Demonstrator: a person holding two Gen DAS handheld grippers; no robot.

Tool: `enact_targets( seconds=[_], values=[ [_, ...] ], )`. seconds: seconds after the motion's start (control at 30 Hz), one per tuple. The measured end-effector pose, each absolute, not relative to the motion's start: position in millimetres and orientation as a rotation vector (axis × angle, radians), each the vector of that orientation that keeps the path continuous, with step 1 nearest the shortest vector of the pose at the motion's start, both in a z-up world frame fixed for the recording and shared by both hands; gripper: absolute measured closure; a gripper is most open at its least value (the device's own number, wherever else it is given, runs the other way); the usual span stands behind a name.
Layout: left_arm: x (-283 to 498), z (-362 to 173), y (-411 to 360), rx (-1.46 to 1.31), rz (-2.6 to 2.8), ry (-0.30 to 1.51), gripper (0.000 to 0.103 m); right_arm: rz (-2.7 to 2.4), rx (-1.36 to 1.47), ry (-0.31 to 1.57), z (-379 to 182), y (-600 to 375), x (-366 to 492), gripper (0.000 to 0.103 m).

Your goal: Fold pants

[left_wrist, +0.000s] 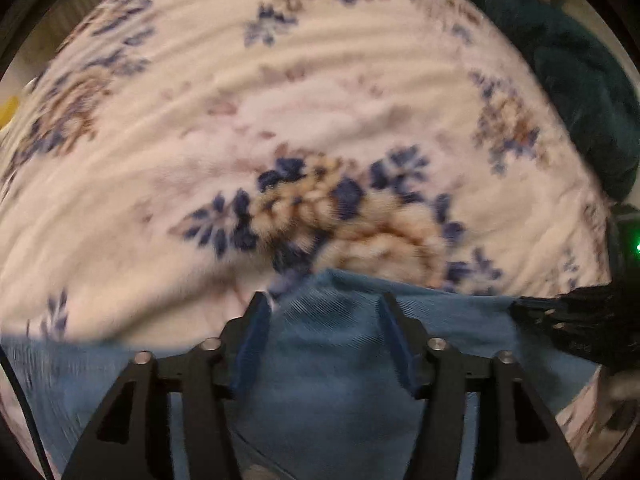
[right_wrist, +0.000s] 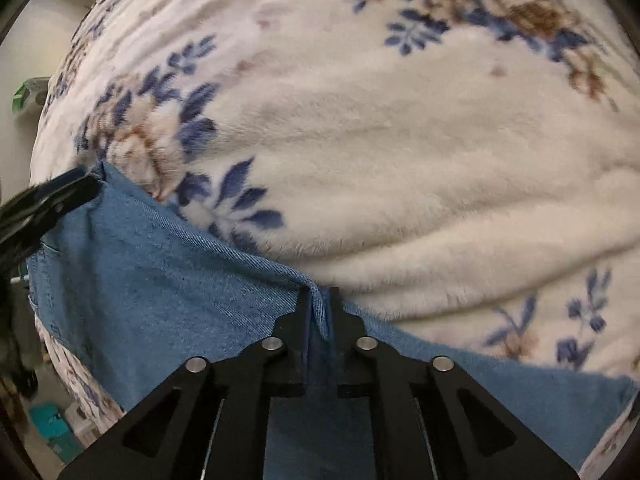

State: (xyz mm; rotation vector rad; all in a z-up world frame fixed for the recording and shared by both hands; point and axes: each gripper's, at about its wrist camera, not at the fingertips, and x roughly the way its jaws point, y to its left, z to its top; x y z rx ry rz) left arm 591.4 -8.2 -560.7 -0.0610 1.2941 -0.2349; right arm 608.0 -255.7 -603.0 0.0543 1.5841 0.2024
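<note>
The blue denim pants (right_wrist: 152, 280) lie across the lower part of both frames, on a white fleece blanket (right_wrist: 400, 152) with blue and tan flowers. The right gripper (right_wrist: 319, 300), at the lower centre of its view, is clenched on a raised fold of the pants' upper edge, its fingers nearly together. The left gripper (left_wrist: 324, 304) is spread wide, denim bunched between its blue-padded fingers (left_wrist: 256, 332); whether they pinch it I cannot tell. A dark teal cloth (left_wrist: 580, 80) sits upper right.
</note>
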Motion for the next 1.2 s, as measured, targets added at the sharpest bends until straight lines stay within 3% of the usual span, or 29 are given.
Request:
enact_targets(
  seconds=[0.03,0.07,0.1,0.13,0.5,0.73,1.03,1.2],
  values=[
    [583,-555,-11,-0.072,-0.223,1.28,0.009,0.177,0.046,1.564,-595,-253,603,0.063],
    [571,-548,-16,-0.075,-0.211,1.26,0.002,0.142,0.044,1.547,-587,-253,596,0.026],
    [563,-546,-19,-0.074,-0.204,1.253,0.002,0.113,0.051,1.529,-580,-255,588,0.012],
    [554,-545,-26,-0.064,-0.195,1.259,0.002,0.08,0.051,1.503,-573,-258,578,0.009],
    [486,-540,-96,0.036,-0.167,1.263,0.002,-0.138,0.136,1.339,-530,-325,438,0.008],
    [445,-542,-144,0.039,-0.129,1.273,0.002,-0.323,0.447,1.258,-543,-452,349,0.008],
    [414,-560,-222,0.062,-0.125,1.318,0.002,-0.568,1.045,1.0,-586,-631,206,0.009],
    [411,-566,-252,0.088,-0.112,1.326,0.002,-0.447,1.162,0.914,-594,-677,207,0.02]
  ],
)
